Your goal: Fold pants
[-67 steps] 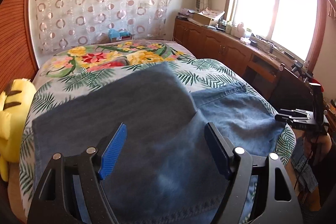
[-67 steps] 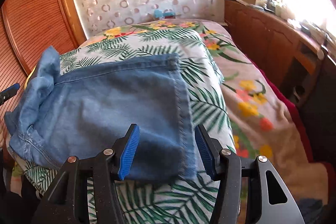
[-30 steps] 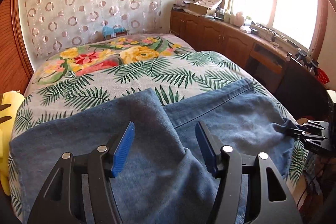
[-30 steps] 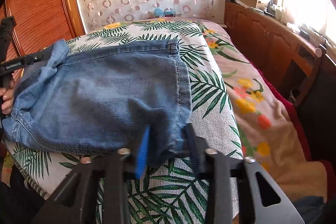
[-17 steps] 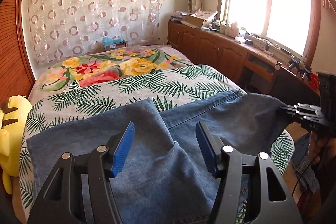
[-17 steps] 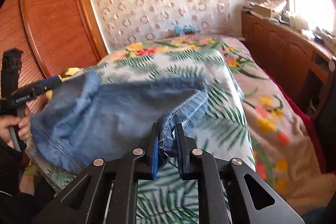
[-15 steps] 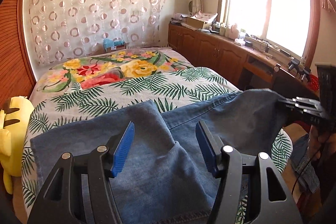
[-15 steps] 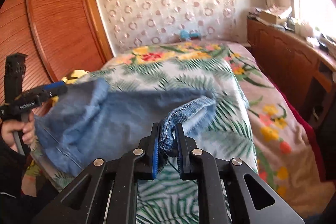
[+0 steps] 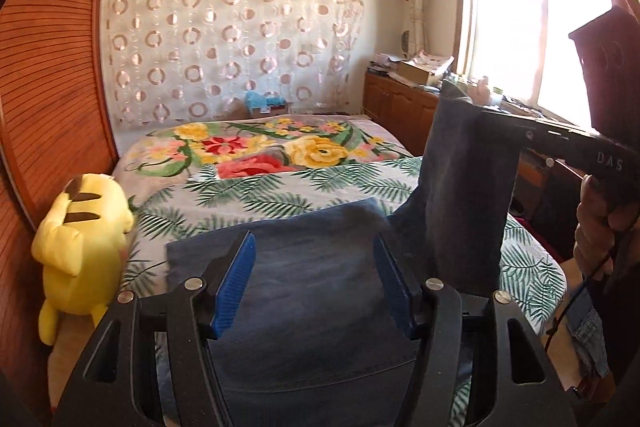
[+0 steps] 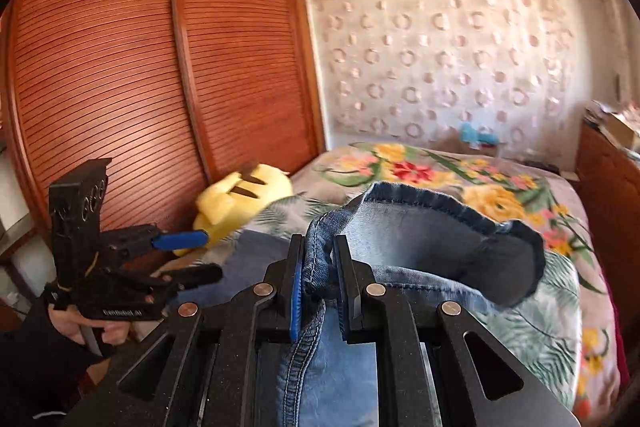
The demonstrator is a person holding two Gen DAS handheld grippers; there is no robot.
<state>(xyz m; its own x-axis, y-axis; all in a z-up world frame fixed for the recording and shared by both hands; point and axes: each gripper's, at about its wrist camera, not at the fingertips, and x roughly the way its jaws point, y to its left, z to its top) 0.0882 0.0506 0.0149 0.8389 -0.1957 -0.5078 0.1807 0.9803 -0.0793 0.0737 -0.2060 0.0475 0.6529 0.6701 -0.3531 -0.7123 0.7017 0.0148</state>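
right gripper (image 10: 318, 281) clenched on the stitched hem of the jeans (image 10: 404, 227), one leg lifted off the bed (image 10: 552, 311) and hanging from its blue pads (image 10: 297, 301). left gripper (image 9: 314, 285) released, jaws wide, no cloth pinched between them; the rest of the jeans (image 9: 304, 287) lies flat on the bed below and ahead of it. yellow plush toy (image 9: 82, 227) to the left of the left gripper, beside the wooden wardrobe (image 10: 160, 67). window (image 9: 536, 39) to its right.

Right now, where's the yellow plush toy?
In the left wrist view the yellow plush toy sits at the bed's left edge, against the wooden wardrobe, just left of the jeans.
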